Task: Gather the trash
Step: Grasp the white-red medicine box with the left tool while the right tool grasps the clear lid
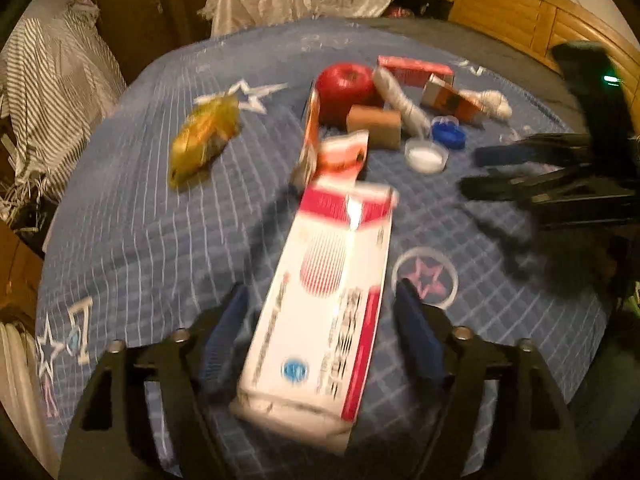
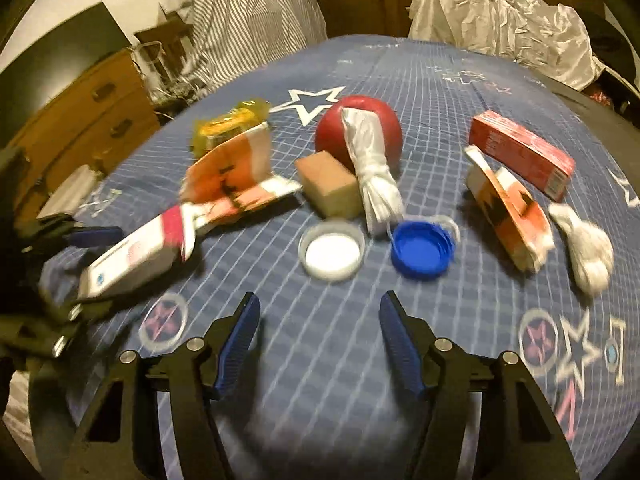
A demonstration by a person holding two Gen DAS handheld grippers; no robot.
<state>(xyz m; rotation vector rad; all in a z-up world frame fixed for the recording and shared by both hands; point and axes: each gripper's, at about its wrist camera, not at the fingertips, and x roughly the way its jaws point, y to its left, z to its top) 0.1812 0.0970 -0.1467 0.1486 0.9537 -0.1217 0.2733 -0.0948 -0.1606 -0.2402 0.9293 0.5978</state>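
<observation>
Left fingers point(image 1: 240, 320) wide, astride white-red carton point(image 1: 320, 300) | untouched | long axis runs away, lengthwise between them

No print can be read in either view. The white-and-red carton point(image 1: 320, 304) carries dark lettering down its side and a round blue emblem, both too blurred to make out. The blue bedspread point(image 1: 132, 216) bears only star motifs.

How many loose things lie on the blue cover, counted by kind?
Cardboard boxes and cartons: 4 (white-and-red box, torn carton, orange carton, red box)
Bottle caps: 2 (white cap, blue cap)
White bundles: 2 (tied, knotted)
Apple: 1
Yellow wrapper: 1
Tan block: 1
Total: 11
</observation>
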